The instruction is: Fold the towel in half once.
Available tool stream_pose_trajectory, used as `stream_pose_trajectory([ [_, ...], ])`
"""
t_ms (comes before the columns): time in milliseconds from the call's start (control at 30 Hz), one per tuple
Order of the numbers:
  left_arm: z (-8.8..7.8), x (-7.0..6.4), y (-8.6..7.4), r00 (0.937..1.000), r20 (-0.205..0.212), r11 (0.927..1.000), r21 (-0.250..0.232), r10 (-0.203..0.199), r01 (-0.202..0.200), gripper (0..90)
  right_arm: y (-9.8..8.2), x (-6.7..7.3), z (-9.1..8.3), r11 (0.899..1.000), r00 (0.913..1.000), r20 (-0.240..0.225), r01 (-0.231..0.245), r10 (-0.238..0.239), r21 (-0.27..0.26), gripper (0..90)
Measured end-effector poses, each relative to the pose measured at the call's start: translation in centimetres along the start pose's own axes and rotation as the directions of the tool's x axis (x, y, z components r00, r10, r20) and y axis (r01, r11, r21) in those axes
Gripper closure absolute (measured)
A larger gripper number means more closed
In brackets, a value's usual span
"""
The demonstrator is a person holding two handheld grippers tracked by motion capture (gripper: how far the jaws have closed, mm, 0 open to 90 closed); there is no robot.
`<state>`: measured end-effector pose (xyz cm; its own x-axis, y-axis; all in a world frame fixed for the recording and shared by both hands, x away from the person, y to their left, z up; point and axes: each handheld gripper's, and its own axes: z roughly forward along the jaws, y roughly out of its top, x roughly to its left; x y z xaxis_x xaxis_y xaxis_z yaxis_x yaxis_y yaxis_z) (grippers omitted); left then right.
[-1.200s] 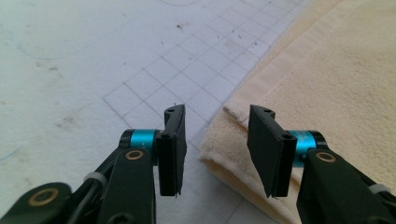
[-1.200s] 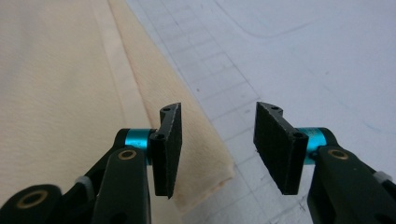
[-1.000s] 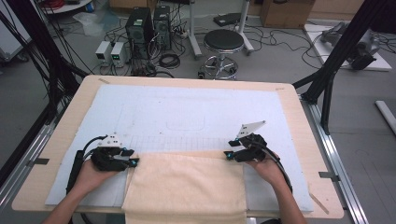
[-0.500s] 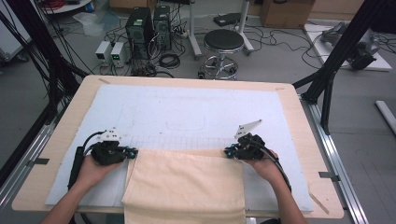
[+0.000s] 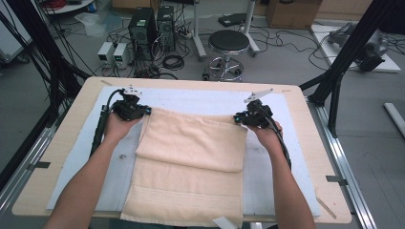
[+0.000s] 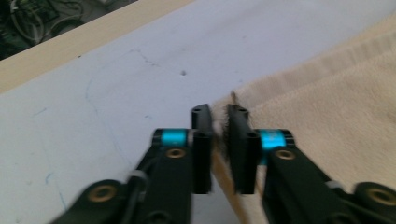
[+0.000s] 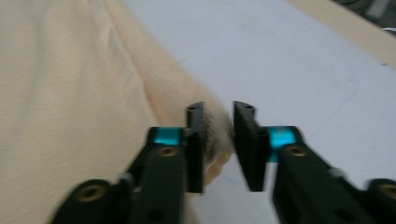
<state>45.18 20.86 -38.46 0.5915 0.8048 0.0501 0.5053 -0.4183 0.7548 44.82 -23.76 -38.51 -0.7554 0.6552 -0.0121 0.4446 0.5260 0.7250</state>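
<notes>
I've got the beige towel (image 5: 191,162) folded over on the blue mat (image 5: 76,167), its folded-over top layer reaching toward the far edge of the counter (image 5: 43,167), the rest running down to the near edge and hanging slightly over it. My left gripper (image 5: 145,111) sits at the towel's far-left corner, my right gripper (image 5: 237,119) at its far-right corner, well apart from each other.

In the left gripper view, the left gripper (image 6: 219,114) has just been easing open; its jaws stand a narrow gap apart with the towel's corner edge (image 6: 327,107) between them, fibres showing in the slot, pads no longer pressing.

In the right gripper view, the right gripper (image 7: 218,112) has also just been opening; the towel's corner (image 7: 93,93) bulges against the left jaw, with clear daylight to the other jaw.
</notes>
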Motion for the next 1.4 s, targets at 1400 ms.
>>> stream_pose_trajectory([
  [1400, -0.4, -2.9, -2.8, 0.9850, 0.158, 0.9970, -0.047, 0.069, -0.063, 85.6, -4.1, 3.1, -0.6, 1.000, 0.9954, -0.090, 0.031, -0.031, -0.003, 83.9],
])
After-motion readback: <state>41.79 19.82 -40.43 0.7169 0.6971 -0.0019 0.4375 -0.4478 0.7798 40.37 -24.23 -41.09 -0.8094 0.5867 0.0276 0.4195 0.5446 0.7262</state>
